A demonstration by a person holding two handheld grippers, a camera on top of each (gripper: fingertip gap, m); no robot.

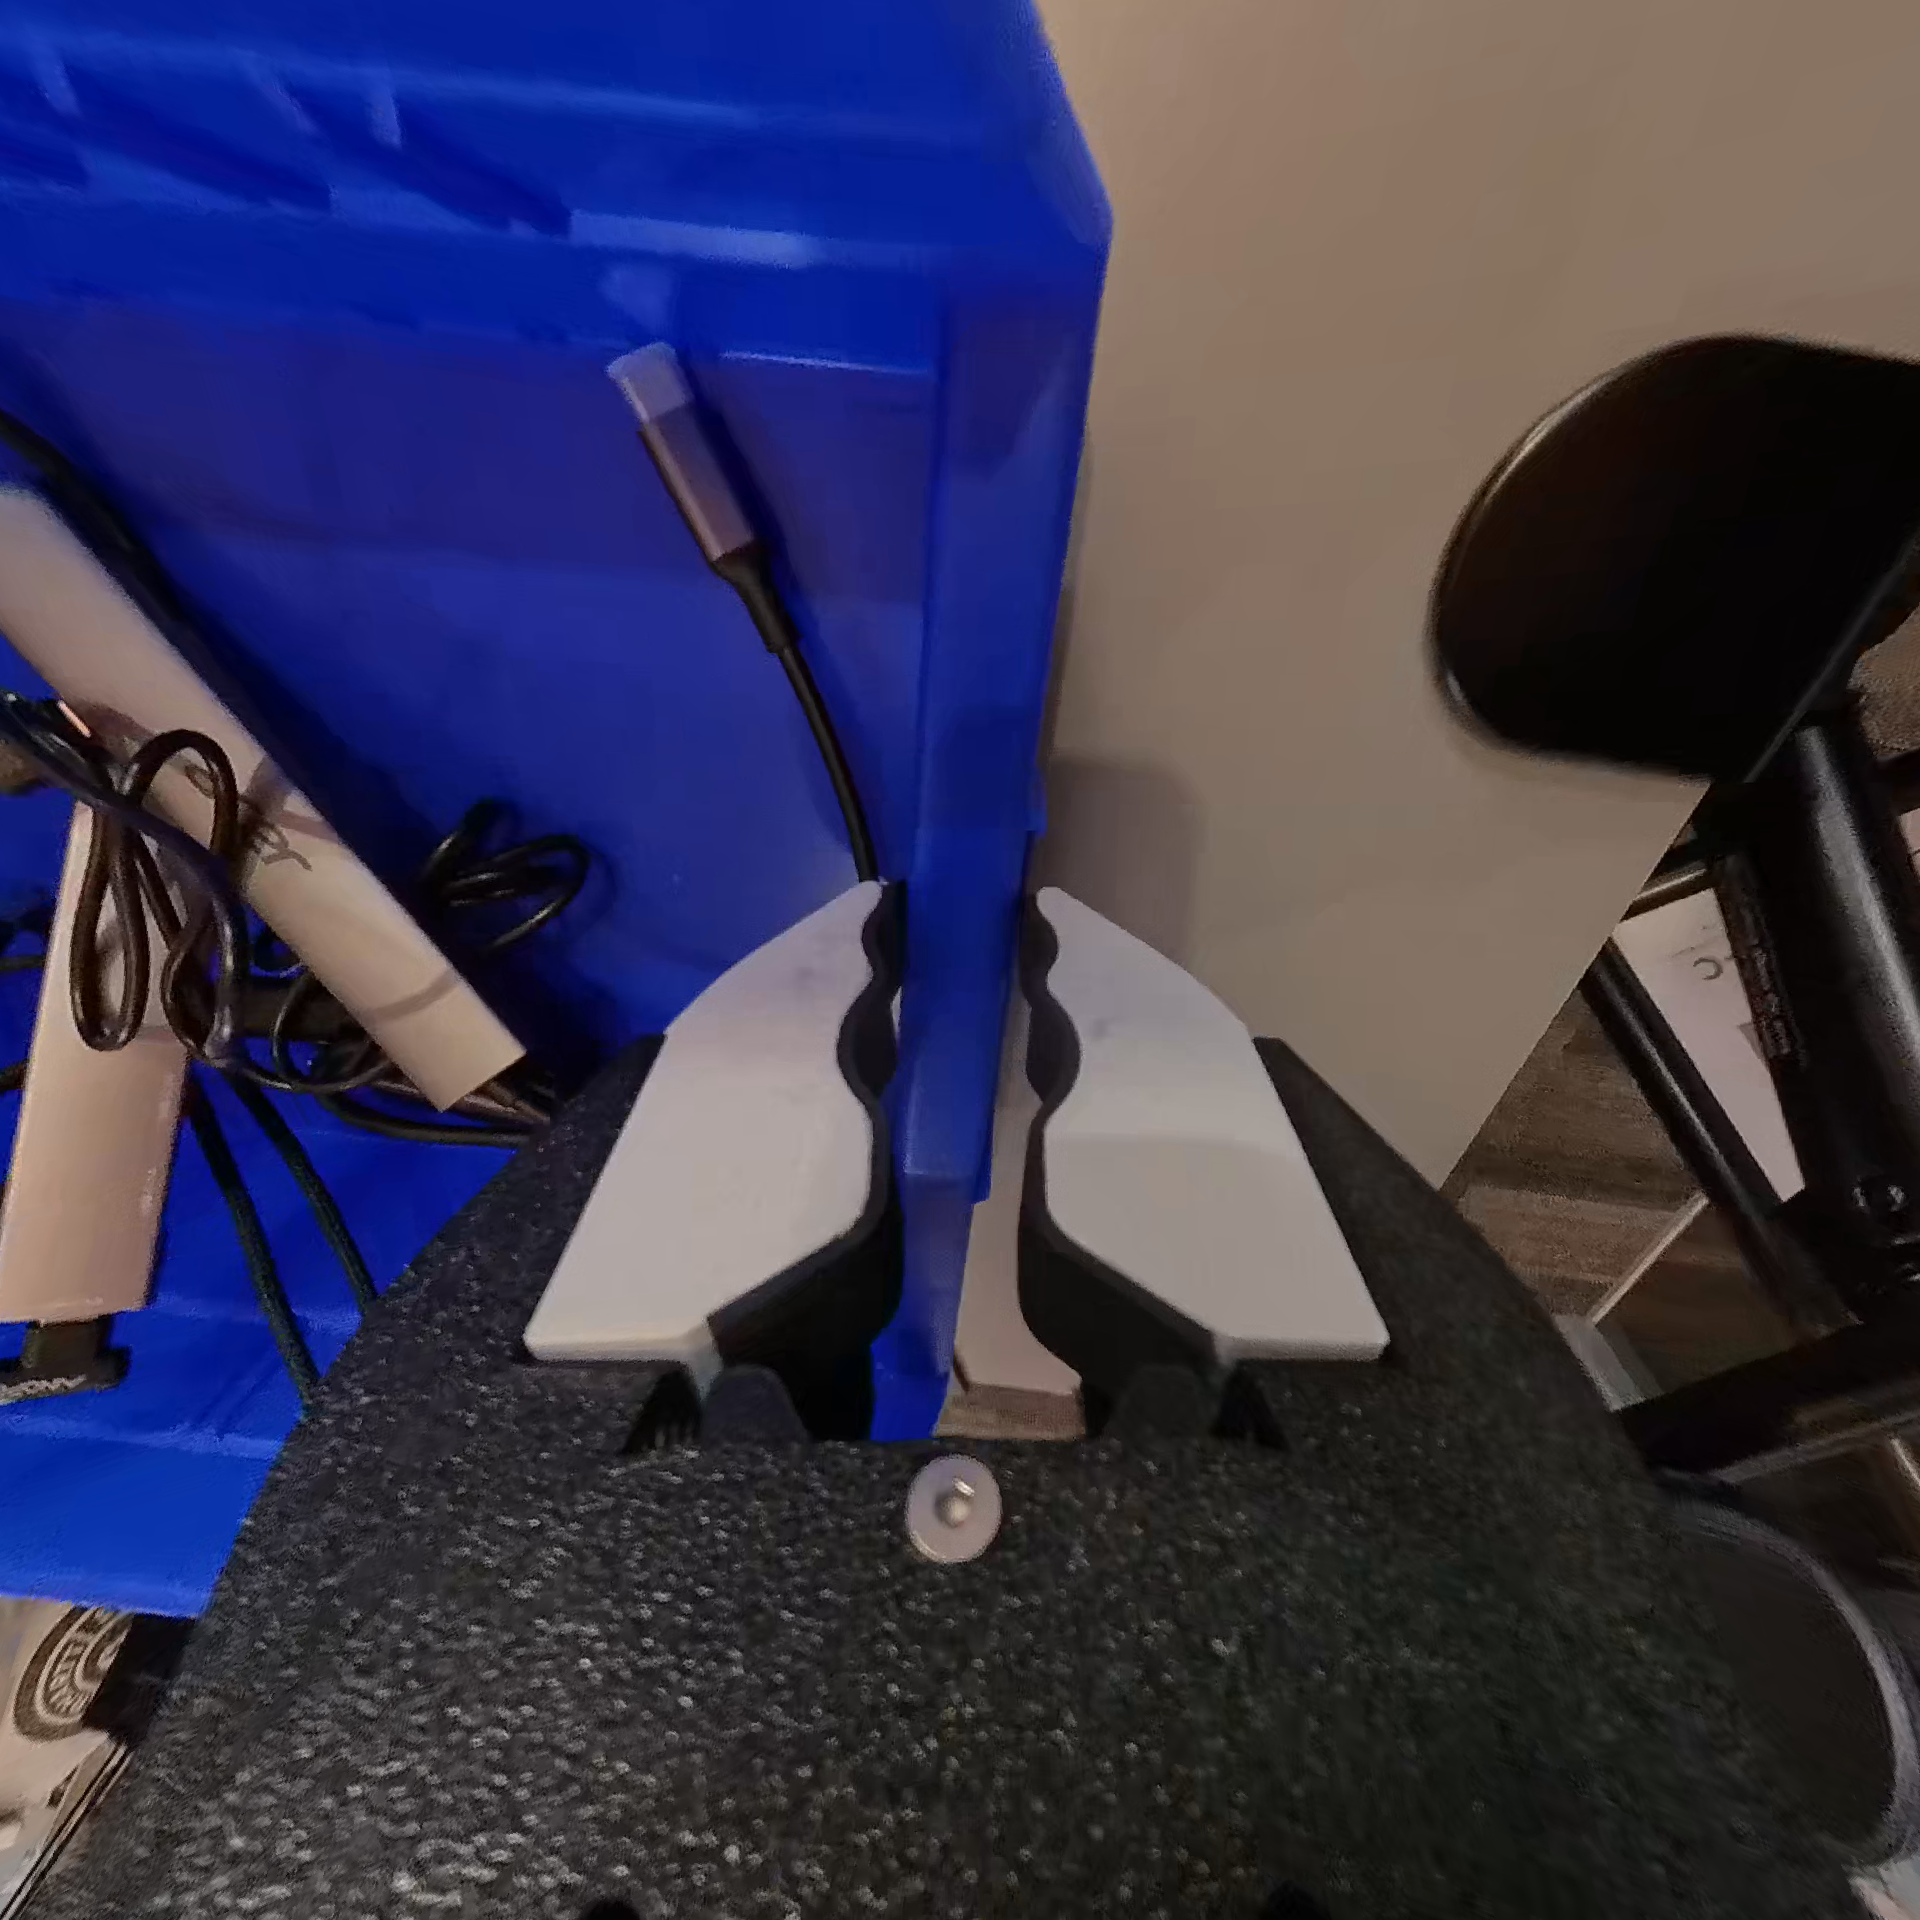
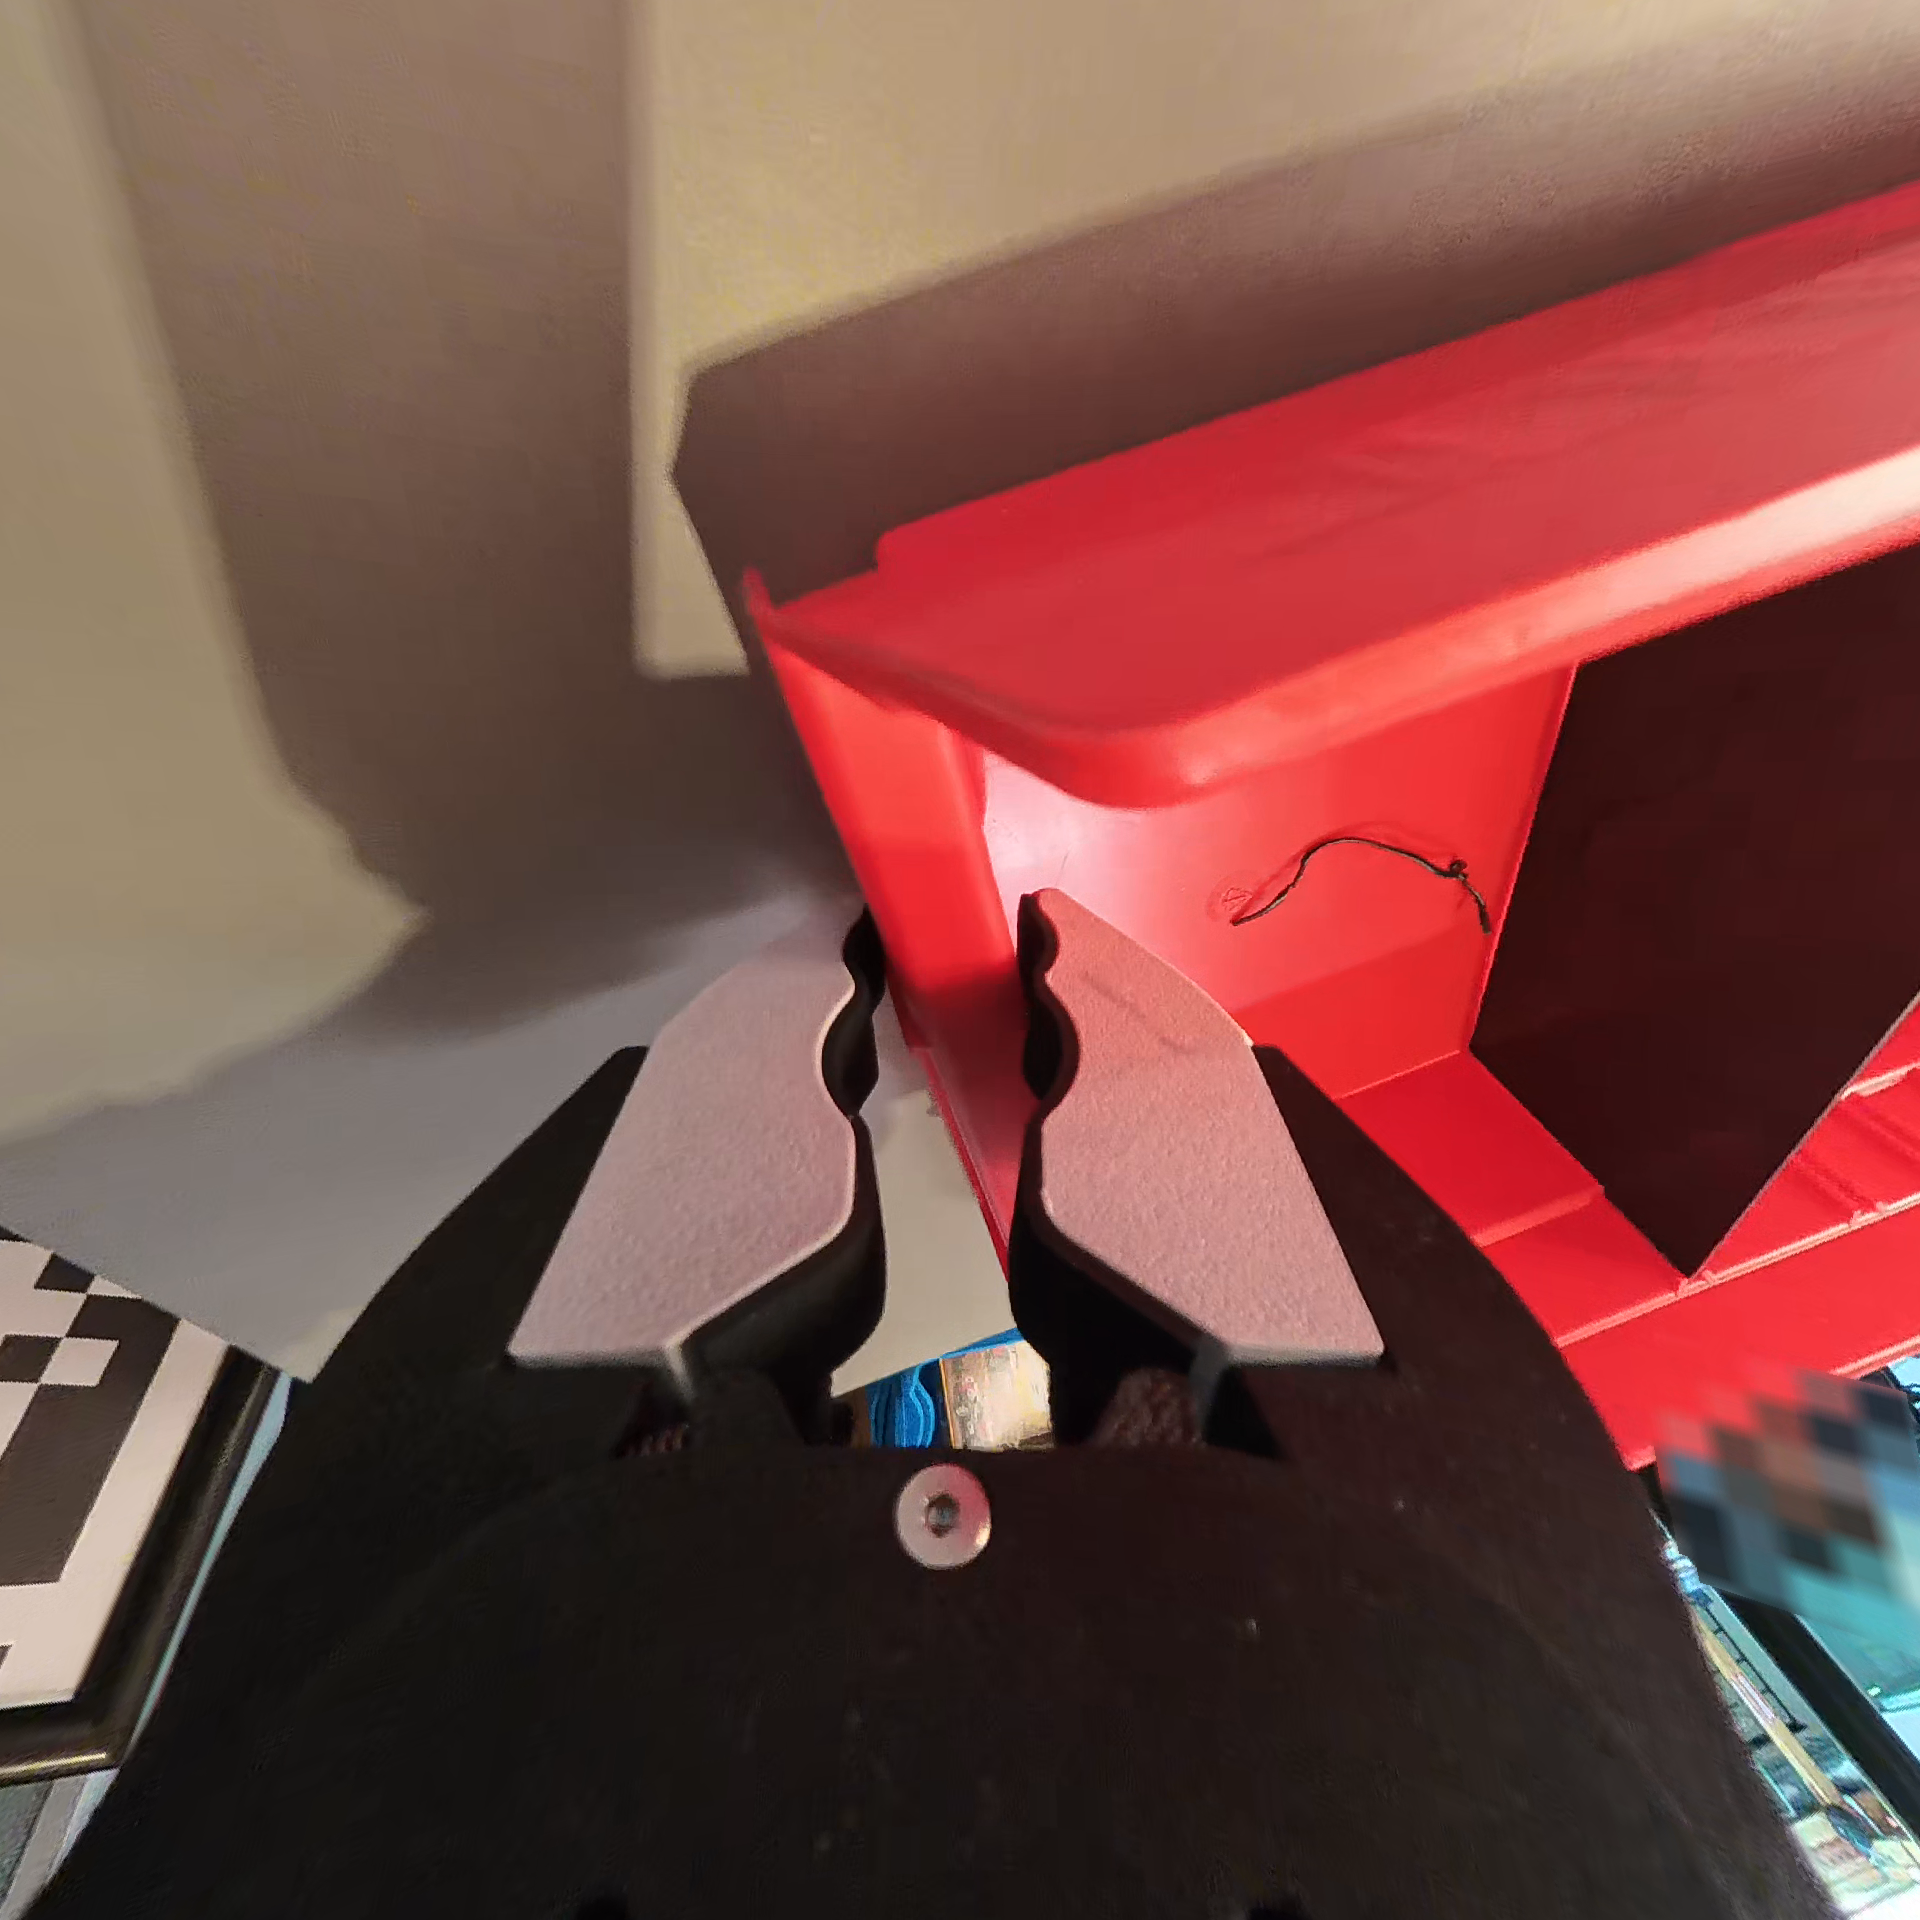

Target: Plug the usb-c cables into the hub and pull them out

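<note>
My left gripper (image 1: 961,914) is shut on the right wall of a blue bin (image 1: 416,520), one finger inside and one outside. Inside the bin a black USB-C cable with a grey plug (image 1: 681,462) leans against that wall, just above my inner finger. Further left in the bin lie two pale bar-shaped devices (image 1: 94,1091) and a tangle of black cables (image 1: 177,894). My right gripper (image 2: 951,925) is shut on the left wall of a red bin (image 2: 1351,582), which appears tilted. The red bin holds only a thin black thread (image 2: 1361,873).
A beige wall (image 1: 1351,260) stands behind both bins. A black round seat on a black frame (image 1: 1683,540) is to the right of the blue bin, over wood flooring. A black-and-white checkered marker board (image 2: 62,1455) is at the lower left of the right wrist view. Left tips to right tips: about 80 cm.
</note>
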